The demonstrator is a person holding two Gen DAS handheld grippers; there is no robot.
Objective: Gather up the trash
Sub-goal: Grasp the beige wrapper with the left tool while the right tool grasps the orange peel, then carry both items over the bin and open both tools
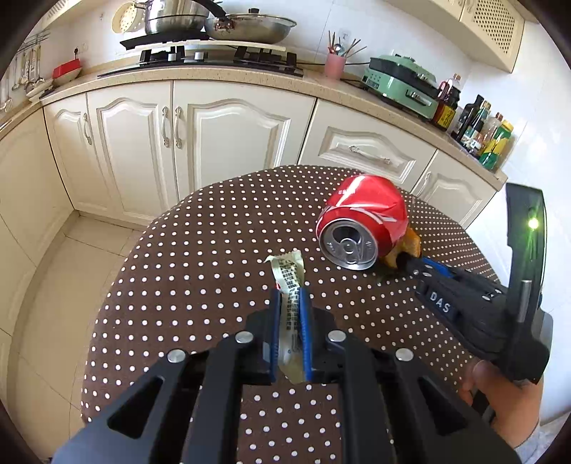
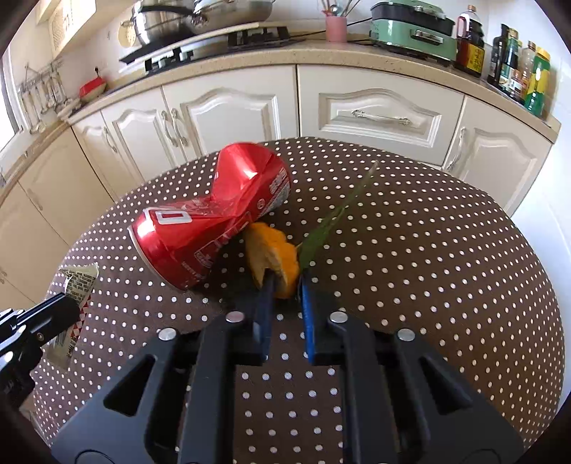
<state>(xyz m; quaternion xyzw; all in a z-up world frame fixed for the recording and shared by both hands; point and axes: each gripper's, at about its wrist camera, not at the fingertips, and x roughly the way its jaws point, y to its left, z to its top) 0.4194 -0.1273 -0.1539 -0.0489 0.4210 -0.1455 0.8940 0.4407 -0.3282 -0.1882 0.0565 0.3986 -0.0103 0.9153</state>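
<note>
Left claw (image 1: 289,303) is clamped along a printed wrapper (image 1: 289,282); right claw (image 2: 285,285) apparently pinches an orange peel (image 2: 273,255) touching the crushed red can (image 2: 214,221), lying crosswise just left.

This is a home kitchen. Cream cabinets (image 2: 228,110) with arched panel doors run under a speckled stone counter (image 1: 228,76), where a gas hob (image 1: 214,57) carries steel pans (image 1: 249,26). Beside it stand a pink cup of utensils (image 1: 334,64), a green tabletop grill (image 2: 410,30) and a row of oil and sauce bottles (image 2: 517,60). Ladles (image 2: 39,96) hang on a wall rail, and the floor is pale tile (image 1: 71,257).
</note>
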